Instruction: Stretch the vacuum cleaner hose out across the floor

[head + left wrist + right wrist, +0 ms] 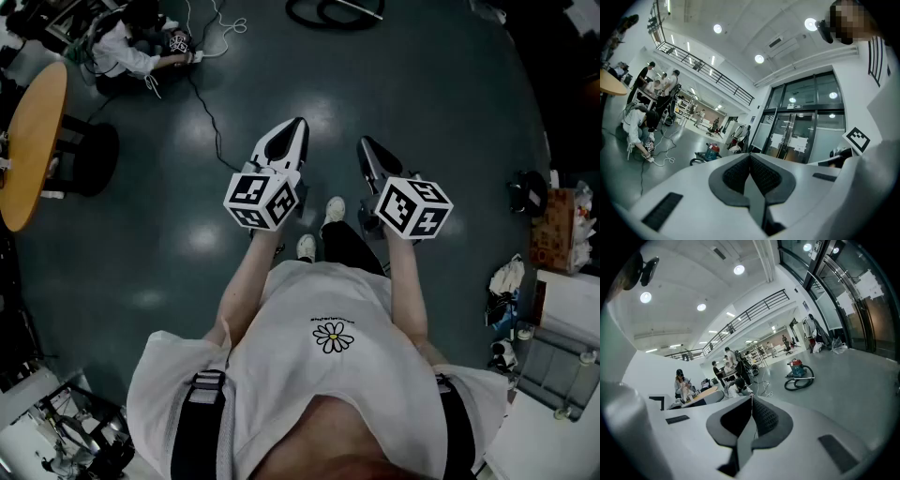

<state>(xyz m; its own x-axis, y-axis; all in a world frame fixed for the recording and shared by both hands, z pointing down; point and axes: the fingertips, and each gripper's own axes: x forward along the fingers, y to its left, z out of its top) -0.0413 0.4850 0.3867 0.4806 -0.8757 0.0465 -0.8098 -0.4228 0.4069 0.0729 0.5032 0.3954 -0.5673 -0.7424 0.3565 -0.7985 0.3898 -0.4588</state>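
Plainly both claws are held out in front of the wearer, side by side above the dark floor (pixel 187 216) and well apart from anything lying on it. The left claw (pixel 297 123) has its jaws pressed together tip to tip, with nothing between the ribbed pads, and its own view shows the same closed seam. The right claw (pixel 366 143) is likewise closed and empty, its pads meeting along one thin line. Each one carries its marker cube at the rear, nearest the wearer's wrists. The hose (pixel 325 11) lies coiled in black loops on the floor well ahead of the claws, cut off by the top edge of the head view. In the right claw view the loops rest just in front of the vacuum (pixel 797 366), a small canister with a red top, and a pale wand lies across the coil. In the left claw view the same canister shows low on the floor, before the glass doors (pixel 797 133). Off to the wearer's left a round wooden counter (pixel 30 141) stands on a dark base near the floor's left edge. Beyond it a person (pixel 122 52) in a light top crouches on the floor. A thin cable (pixel 208 122) trails from there toward the claws. White shoes (pixel 335 209) show just below the claws. A railing (pixel 710 72) runs along an upper level at the back of the hall, and other people stand beneath it.
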